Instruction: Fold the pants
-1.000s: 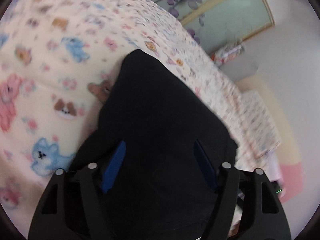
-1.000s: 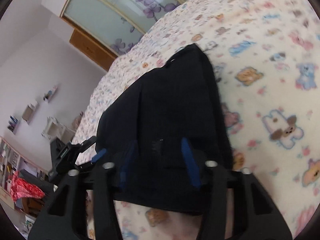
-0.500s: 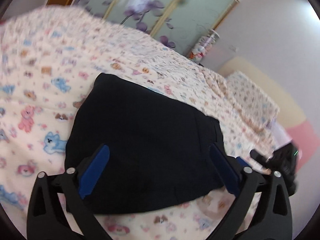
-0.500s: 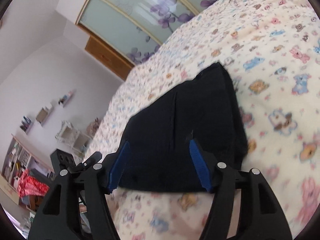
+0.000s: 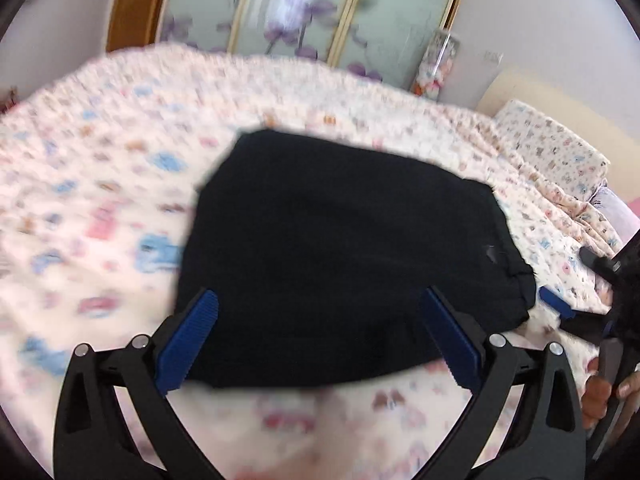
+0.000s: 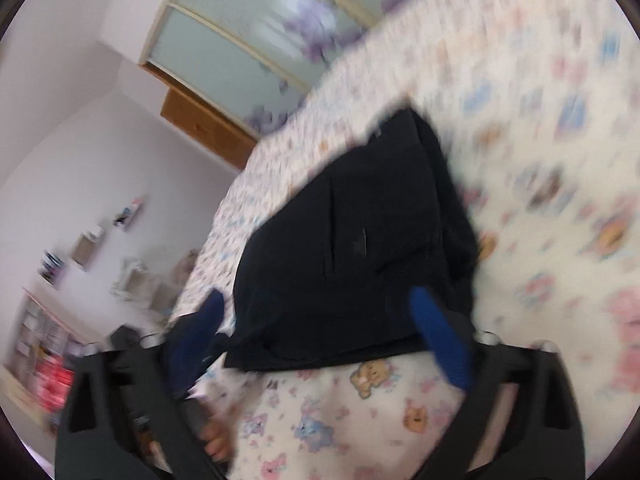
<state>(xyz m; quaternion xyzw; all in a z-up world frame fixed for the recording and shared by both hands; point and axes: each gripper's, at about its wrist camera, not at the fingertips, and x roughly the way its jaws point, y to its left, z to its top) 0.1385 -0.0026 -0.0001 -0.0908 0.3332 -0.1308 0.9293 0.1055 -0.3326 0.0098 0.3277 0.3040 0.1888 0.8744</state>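
The black pants (image 5: 344, 248) lie folded in a compact rectangle on the bed; they also show in the right wrist view (image 6: 360, 248). My left gripper (image 5: 320, 324) is open and empty, held above the near edge of the pants. My right gripper (image 6: 316, 324) is open and empty, also above the near edge of the pants. The right gripper shows at the right edge of the left wrist view (image 5: 560, 308). Both views are blurred by motion.
The bed is covered by a cream blanket with cartoon animals (image 5: 100, 220). A pillow (image 5: 556, 152) lies at the head of the bed. A wardrobe with frosted floral doors (image 5: 300, 12) stands behind the bed. Shelves (image 6: 44, 340) line the wall at left.
Both grippers have pulled back and up from the pants, with jaws spread wider. The pants lie released on the bed and look smaller in both views.
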